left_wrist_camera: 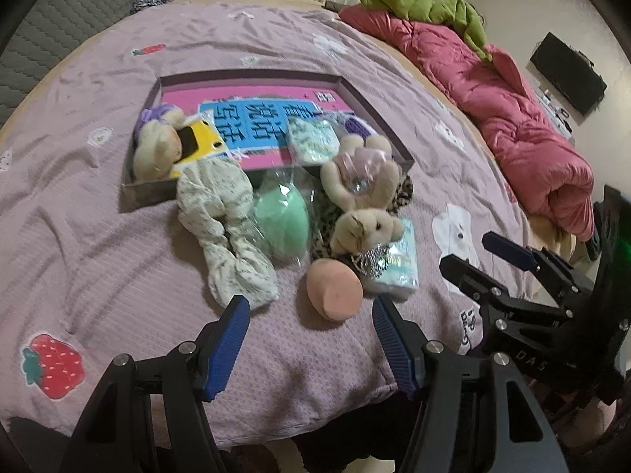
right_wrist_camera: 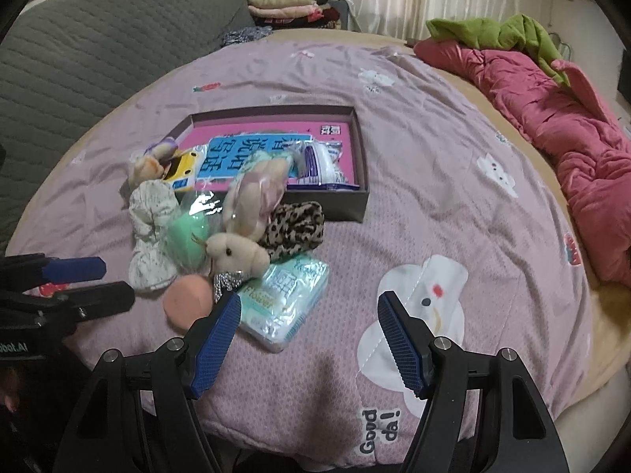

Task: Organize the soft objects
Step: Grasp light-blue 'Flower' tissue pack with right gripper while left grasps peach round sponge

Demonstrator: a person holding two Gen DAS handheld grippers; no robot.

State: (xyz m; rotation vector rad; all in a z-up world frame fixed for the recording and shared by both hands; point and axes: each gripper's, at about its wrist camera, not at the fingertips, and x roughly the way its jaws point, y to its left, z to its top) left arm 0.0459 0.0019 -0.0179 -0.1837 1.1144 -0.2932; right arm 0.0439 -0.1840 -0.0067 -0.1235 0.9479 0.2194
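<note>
On the bed, at 12 o'clock from both empty, wide-open tongs, most soft toys lie outside the box; little is sorted yet.

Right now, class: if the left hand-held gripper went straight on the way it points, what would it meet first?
Probably the peach sponge, lying on the bedspread just ahead of the open left hand-held gripper; depth is uncertain.

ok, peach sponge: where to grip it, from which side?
Grip the peach sponge across its rounded middle, from the near side and above. It lies free at the near end of the pile, nothing on top, just ahead of the open left gripper.
</note>
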